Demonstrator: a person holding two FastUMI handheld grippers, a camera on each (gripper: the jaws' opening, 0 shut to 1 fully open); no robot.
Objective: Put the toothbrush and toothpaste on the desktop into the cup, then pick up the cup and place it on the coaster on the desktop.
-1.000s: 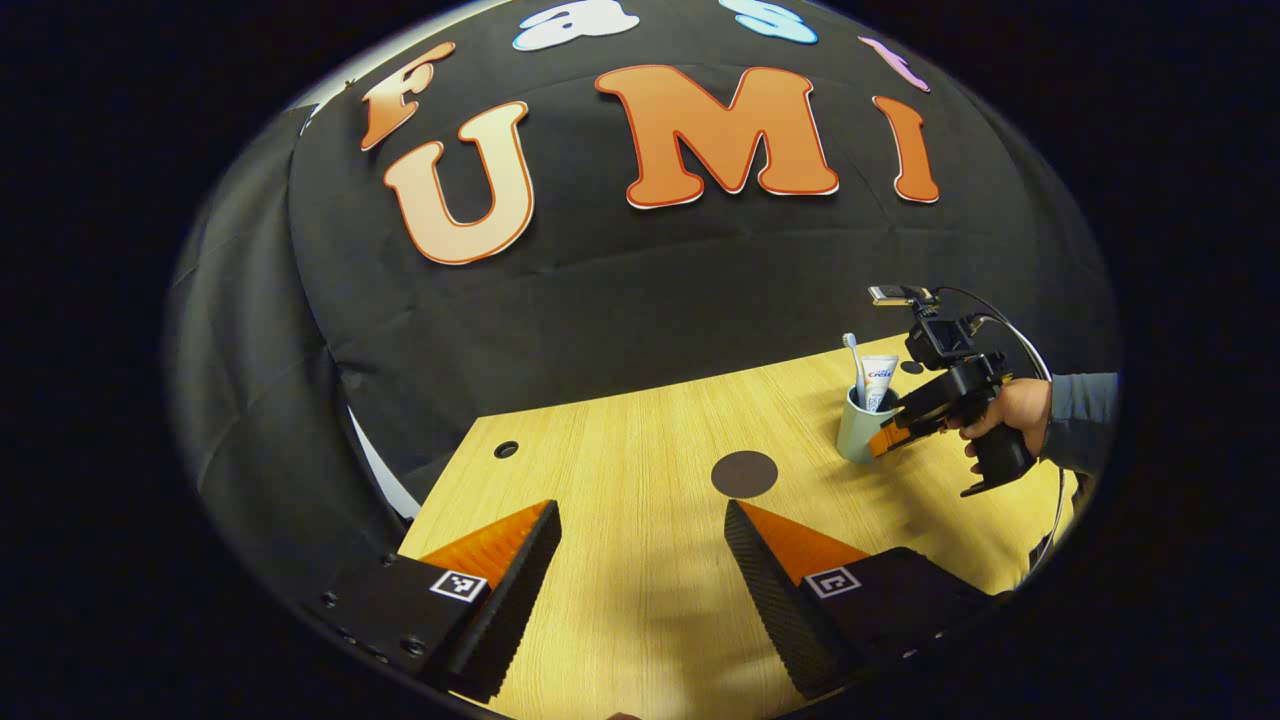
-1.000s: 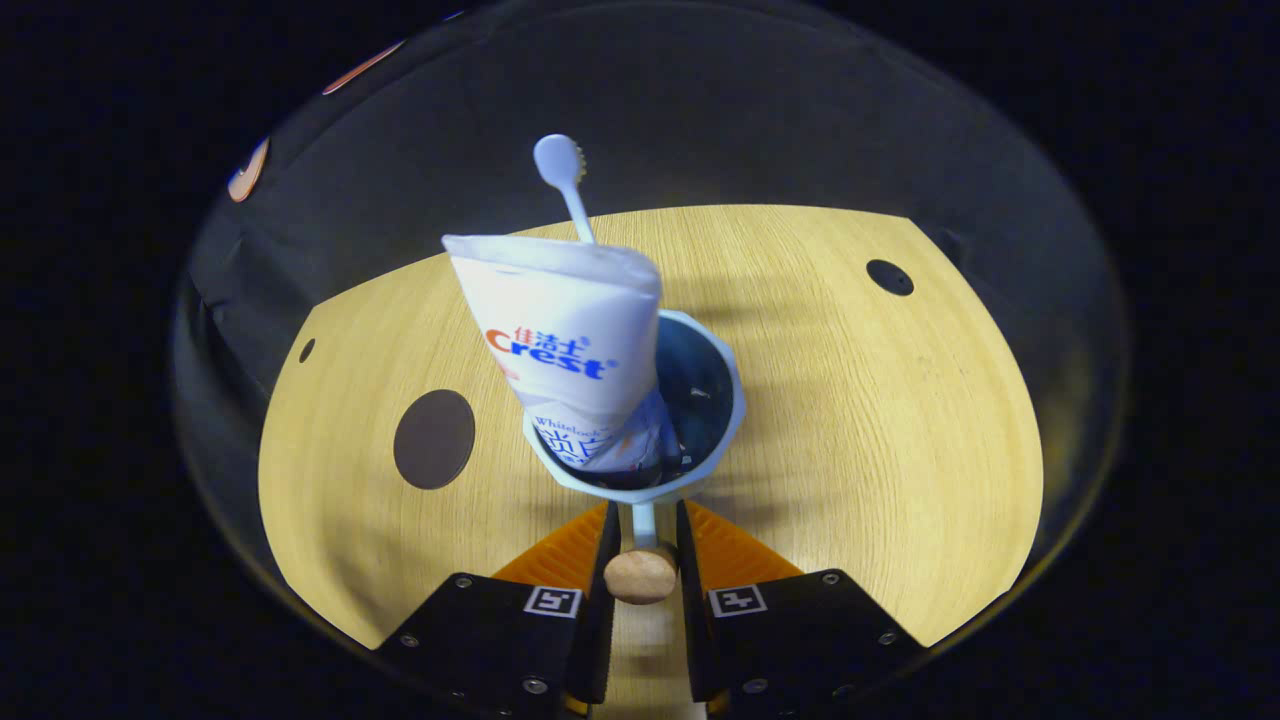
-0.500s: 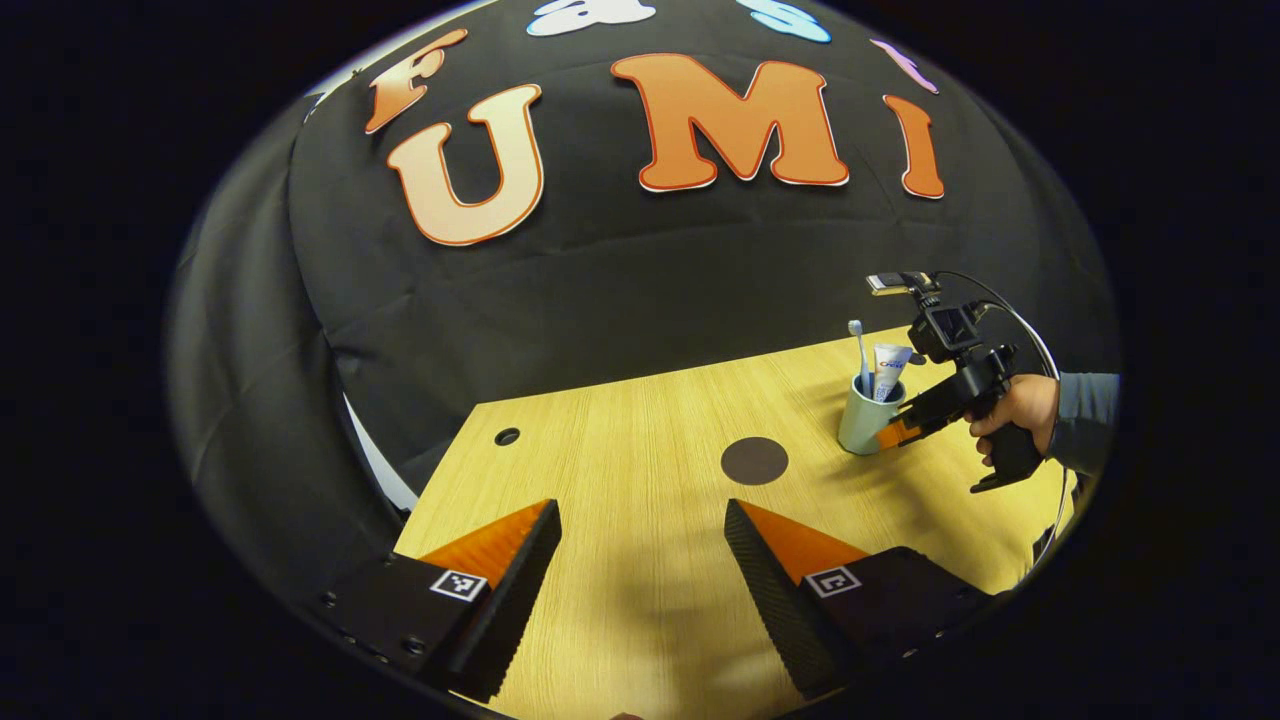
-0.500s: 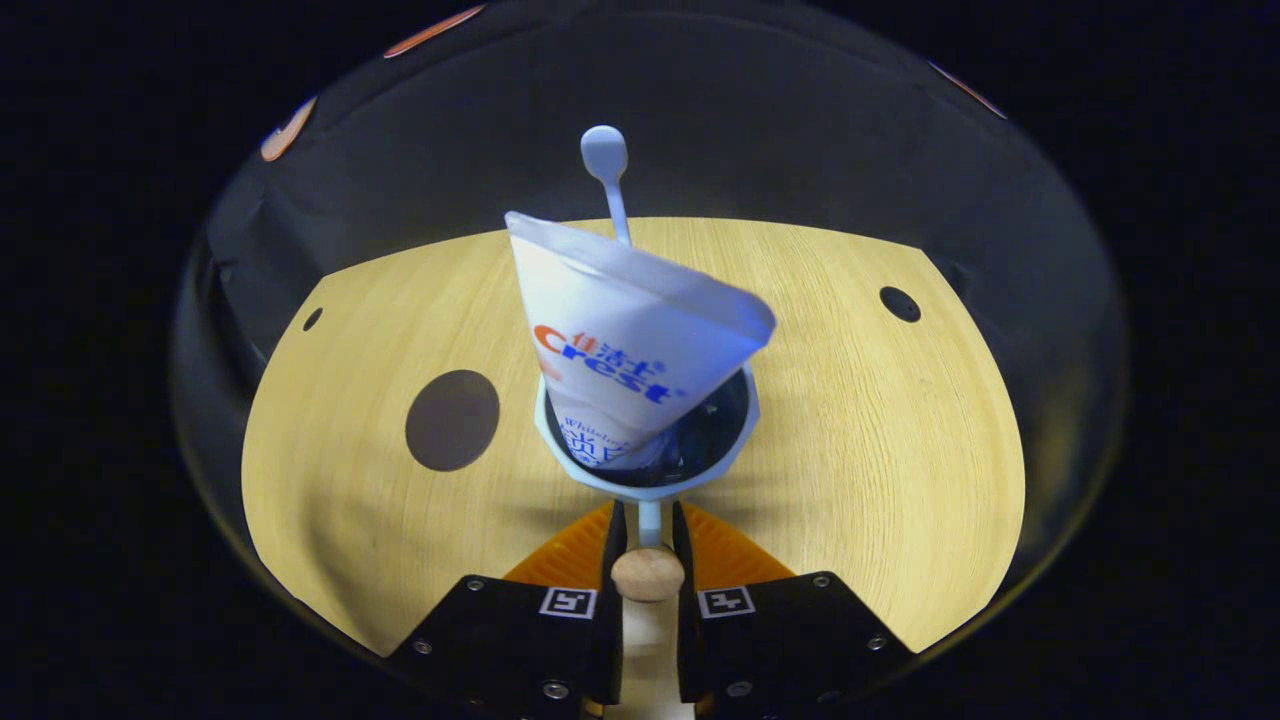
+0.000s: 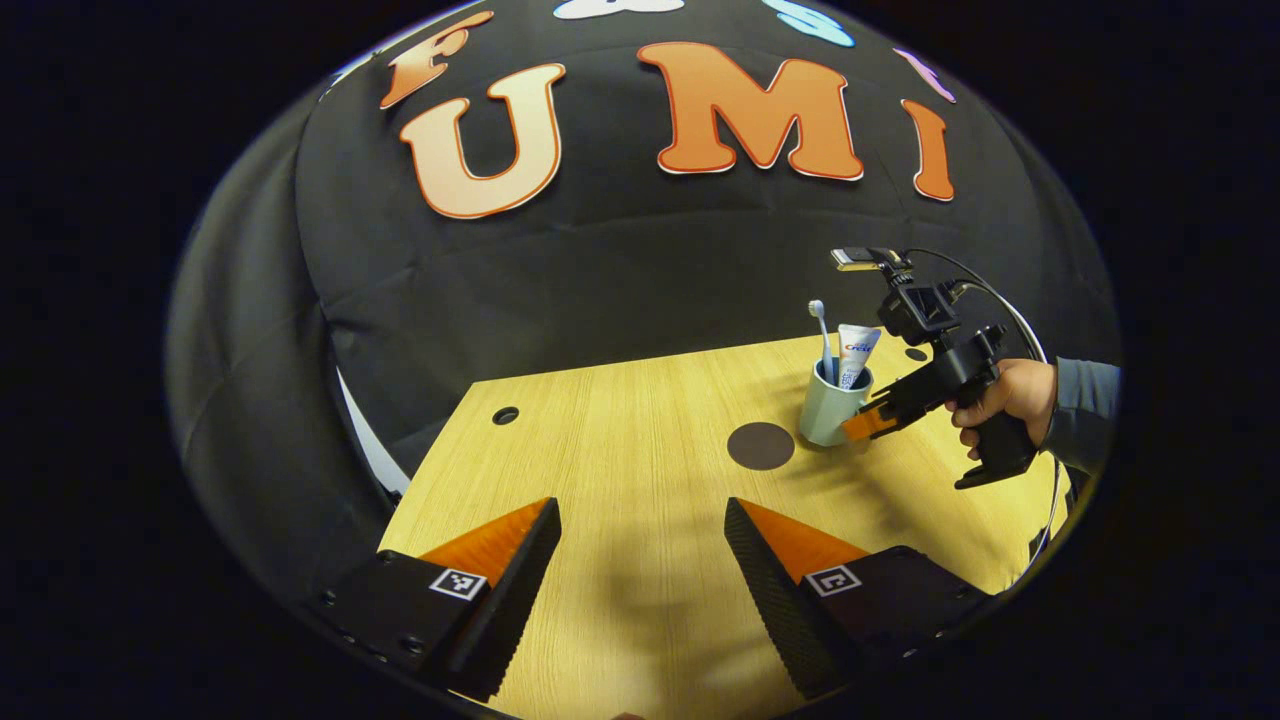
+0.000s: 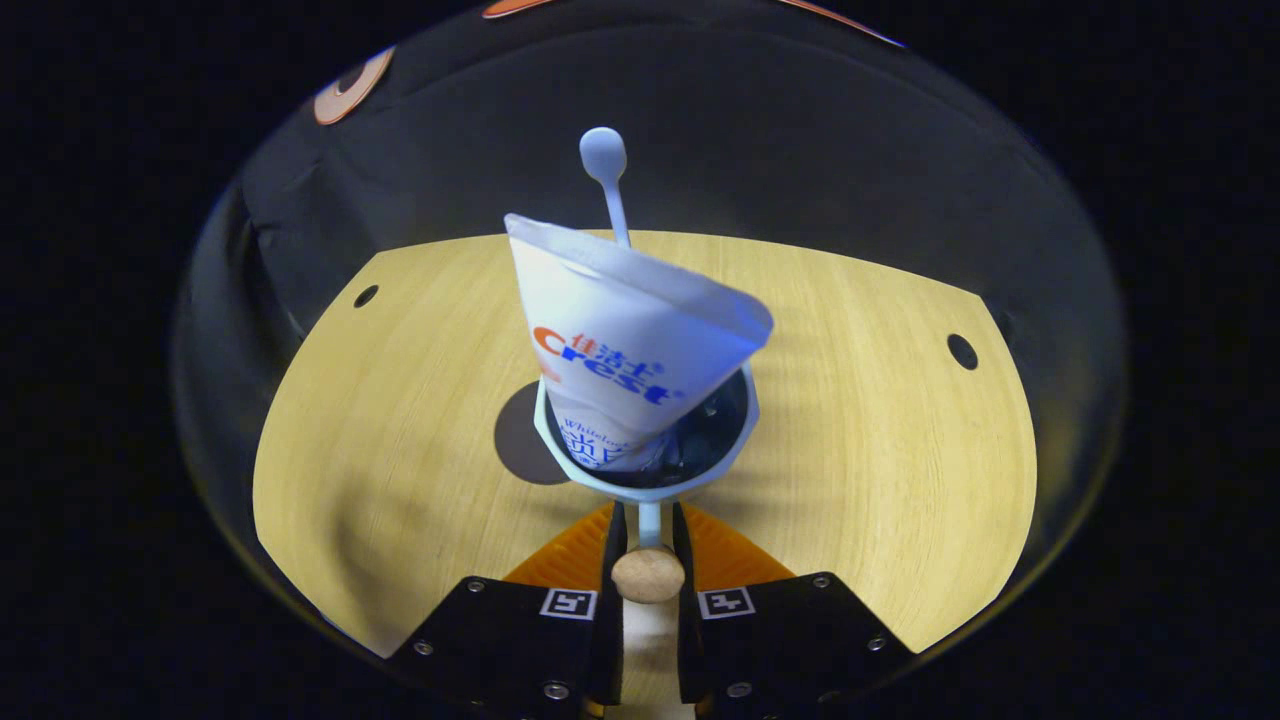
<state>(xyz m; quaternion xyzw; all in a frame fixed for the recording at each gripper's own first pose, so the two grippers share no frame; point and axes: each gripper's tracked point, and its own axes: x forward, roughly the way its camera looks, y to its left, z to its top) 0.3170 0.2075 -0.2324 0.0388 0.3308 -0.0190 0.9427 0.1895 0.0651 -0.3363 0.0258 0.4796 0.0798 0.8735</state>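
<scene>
A pale blue cup [image 6: 744,424] holds a white toothpaste tube [image 6: 625,340] and a light toothbrush [image 6: 604,160], both standing upright. My right gripper [image 6: 648,520] is shut on the cup's handle, whose wooden knob [image 6: 648,575] sits between its fingers. The dark round coaster [image 6: 515,440] lies just left of the cup and is partly hidden behind it. In the left gripper view the cup [image 5: 826,412] stands close to the right of the coaster [image 5: 760,446], held by the right gripper [image 5: 865,422]. My left gripper [image 5: 640,515] is open over the near table with nothing in it.
The wooden table [image 5: 620,450] has small round holes near its corners [image 5: 505,415] [image 6: 962,350]. A person's hand [image 5: 1010,395] and grey sleeve hold the right gripper at the right side. The black cloth wall rises behind the table's far edge.
The right gripper has carried the cup leftward towards the coaster, which now lies partly behind the cup. The toothpaste tube tipped to the right inside the cup. The left gripper stayed open, hardly moving.
</scene>
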